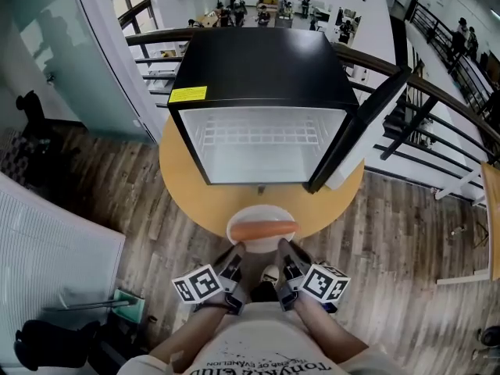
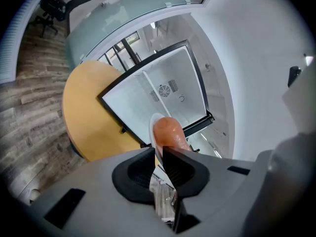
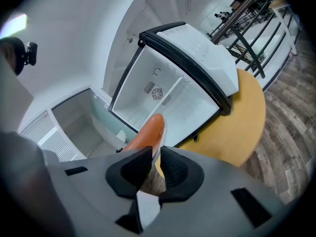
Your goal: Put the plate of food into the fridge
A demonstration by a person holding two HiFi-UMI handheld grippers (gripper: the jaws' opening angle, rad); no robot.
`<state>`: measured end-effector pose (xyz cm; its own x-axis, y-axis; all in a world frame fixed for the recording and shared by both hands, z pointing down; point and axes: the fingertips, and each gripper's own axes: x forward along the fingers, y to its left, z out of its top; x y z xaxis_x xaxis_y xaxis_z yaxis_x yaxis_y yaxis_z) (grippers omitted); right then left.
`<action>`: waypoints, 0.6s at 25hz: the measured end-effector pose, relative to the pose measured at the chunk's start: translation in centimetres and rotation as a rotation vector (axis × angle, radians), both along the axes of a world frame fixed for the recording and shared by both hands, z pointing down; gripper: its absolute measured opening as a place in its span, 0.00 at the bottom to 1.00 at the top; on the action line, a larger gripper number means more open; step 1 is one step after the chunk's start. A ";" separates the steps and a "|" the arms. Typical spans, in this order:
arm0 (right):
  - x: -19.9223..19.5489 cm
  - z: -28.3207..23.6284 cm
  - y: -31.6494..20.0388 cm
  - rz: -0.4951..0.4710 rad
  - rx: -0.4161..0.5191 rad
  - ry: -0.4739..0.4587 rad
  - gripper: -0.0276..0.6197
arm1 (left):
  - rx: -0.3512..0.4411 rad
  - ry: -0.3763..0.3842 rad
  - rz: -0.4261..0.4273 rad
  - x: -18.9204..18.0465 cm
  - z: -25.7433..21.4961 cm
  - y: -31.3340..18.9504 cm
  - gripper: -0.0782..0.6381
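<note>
- White plate [image 1: 235, 227] carrying one orange sausage [image 1: 263, 230]: held over the near edge of the round wooden table [image 1: 183, 182], just in front of the open black mini fridge [image 1: 258, 69].
- Left gripper [image 1: 236, 252]: jaws clamped on the plate's left rim.
- Right gripper [image 1: 286, 250]: jaws clamped on its right rim.
- Fridge door [image 1: 361, 127]: swung open at right.

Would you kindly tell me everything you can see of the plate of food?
The plate is small, round and white, with one long orange-pink sausage lying across it. It is held roughly level, off any surface: the left tongs pinch its near-left rim and the right tongs its near-right rim. In the head view it sits over the near edge of the round wooden table, short of the open fridge.
</note>
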<state>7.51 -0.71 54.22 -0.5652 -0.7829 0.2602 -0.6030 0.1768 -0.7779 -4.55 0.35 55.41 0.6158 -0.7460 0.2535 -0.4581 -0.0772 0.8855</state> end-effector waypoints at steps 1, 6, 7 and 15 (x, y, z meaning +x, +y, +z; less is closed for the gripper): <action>0.3 -0.1 -0.7 -0.002 0.003 -0.002 0.14 | 0.004 -0.001 -0.003 0.3 -0.2 -0.7 0.19; 1.2 -0.3 -3.3 -0.017 0.009 -0.018 0.15 | 0.010 -0.012 -0.020 1.2 -0.3 -3.1 0.19; 1.4 -0.2 -3.7 -0.021 0.007 -0.018 0.14 | 0.008 -0.012 -0.025 1.4 -0.3 -3.5 0.19; 1.9 -0.6 -5.4 -0.041 0.000 -0.015 0.15 | -0.007 -0.006 -0.050 2.0 -0.6 -4.9 0.19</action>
